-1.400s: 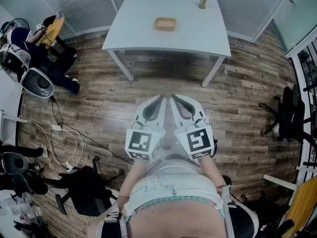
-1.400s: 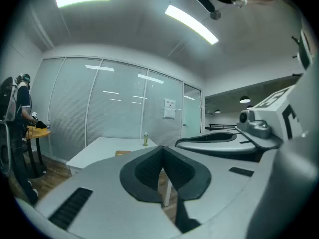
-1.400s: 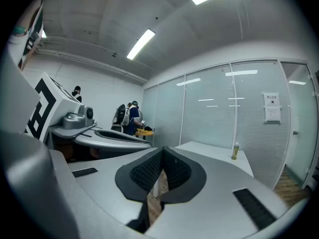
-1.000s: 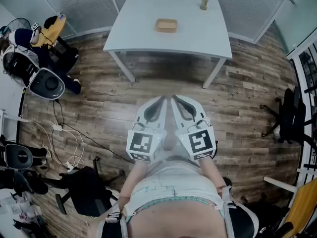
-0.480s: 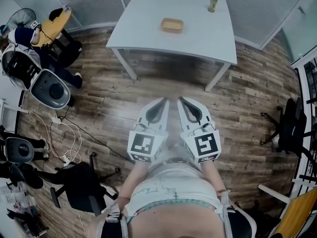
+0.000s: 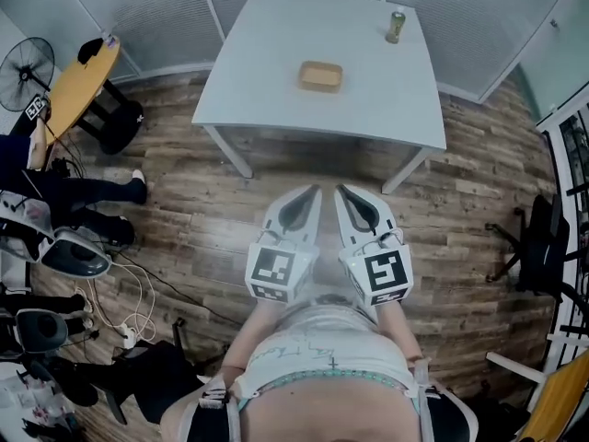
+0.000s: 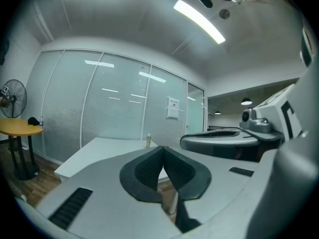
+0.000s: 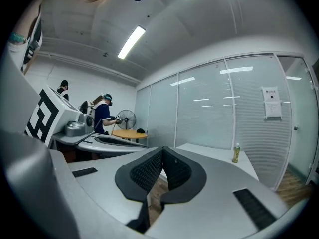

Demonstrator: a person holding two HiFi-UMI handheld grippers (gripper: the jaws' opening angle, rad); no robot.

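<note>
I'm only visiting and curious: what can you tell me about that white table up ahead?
The white table is rectangular, with a plain, smooth top on slim white legs, standing on the wooden floor beside the glass partition walls. A shallow tan tray lies near its middle and a small bottle stands upright near its far right corner. Nothing else touches it.

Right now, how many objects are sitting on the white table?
2. A shallow brown tray lies near the middle of the white table; a bottle stands upright near its far right corner. The whole tabletop shows in the head view, so nothing seems hidden.
</note>
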